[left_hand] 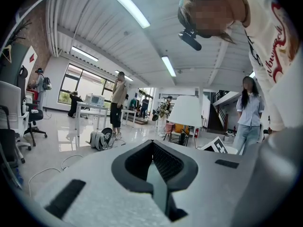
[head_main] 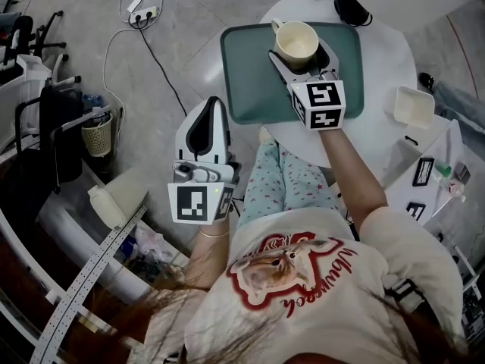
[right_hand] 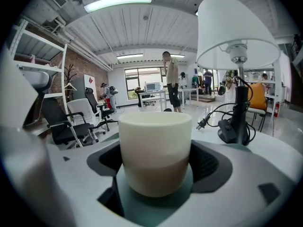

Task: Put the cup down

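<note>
Cup [head_main: 296, 42] sits upright on tray [head_main: 242, 89], in the tray's 1 o'clock corner, handle toward 10 o'clock. We see its base resting on the teal surface in the right gripper view.

Right gripper [head_main: 303, 61] reaches in from 6 o'clock. Its jaws are spread wide and pinch the cup, dark pads against both side walls, and we spot no gap there. Marker cube [head_main: 318, 105] hangs over the tray's near edge.

Tray lies on round white table [head_main: 379, 59]. White box [head_main: 414, 106] sits on the table at 3 o'clock from the tray, apart from it. Black adapter [head_main: 352, 6] with its cord lies at 1 o'clock from the cup, well apart. Lamp [right_hand: 236, 32] shows in the right gripper view at 1 o'clock, behind the cup.

Left gripper [head_main: 210, 108] is held off the table at 7 o'clock from the tray, over the floor [head_main: 174, 44], well apart from the cup. Its jaws are pressed together with nothing between them. Power strip [head_main: 144, 10] lies on the floor at 11 o'clock from this gripper.
</note>
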`<state>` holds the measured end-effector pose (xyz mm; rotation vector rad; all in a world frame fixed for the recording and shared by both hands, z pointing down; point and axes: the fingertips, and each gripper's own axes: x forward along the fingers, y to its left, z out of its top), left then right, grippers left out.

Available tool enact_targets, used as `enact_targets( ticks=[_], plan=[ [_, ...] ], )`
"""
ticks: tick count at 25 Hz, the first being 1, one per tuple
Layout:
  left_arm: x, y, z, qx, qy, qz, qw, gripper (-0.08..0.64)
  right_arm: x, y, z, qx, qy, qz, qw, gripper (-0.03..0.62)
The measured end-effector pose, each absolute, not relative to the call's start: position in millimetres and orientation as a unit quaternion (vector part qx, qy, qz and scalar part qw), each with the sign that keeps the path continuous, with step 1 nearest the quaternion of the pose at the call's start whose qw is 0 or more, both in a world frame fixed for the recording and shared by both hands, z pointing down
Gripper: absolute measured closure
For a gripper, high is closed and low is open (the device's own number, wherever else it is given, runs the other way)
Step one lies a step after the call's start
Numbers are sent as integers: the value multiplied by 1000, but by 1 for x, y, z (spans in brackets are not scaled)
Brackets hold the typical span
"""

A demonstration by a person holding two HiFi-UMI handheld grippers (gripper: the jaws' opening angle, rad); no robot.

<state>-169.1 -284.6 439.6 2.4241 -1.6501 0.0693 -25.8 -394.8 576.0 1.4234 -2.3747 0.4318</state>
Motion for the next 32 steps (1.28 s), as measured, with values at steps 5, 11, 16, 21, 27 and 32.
enact_targets(
  ticks=[5,11,16,21,27,32],
  plan=[
    [-167,-287,440,822,-559,25,105,545,-25,-393,577,501,-835,152,168,199],
    [-163,-290,438,823,-556,20,111,545,-24,-388,580,502,-833,149,177,198],
    [-159,-292,437,825,-553,20,109,545,-25,-386,580,499,-836,147,176,198],
    [-159,-291,440,825,-554,23,112,545,-24,-386,580,502,-835,145,176,198],
    [-162,-288,441,825,-554,22,110,545,-28,-385,579,498,-834,135,196,199],
    [-162,-288,438,825,-554,21,111,545,-29,-386,578,499,-833,136,198,199]
  ],
)
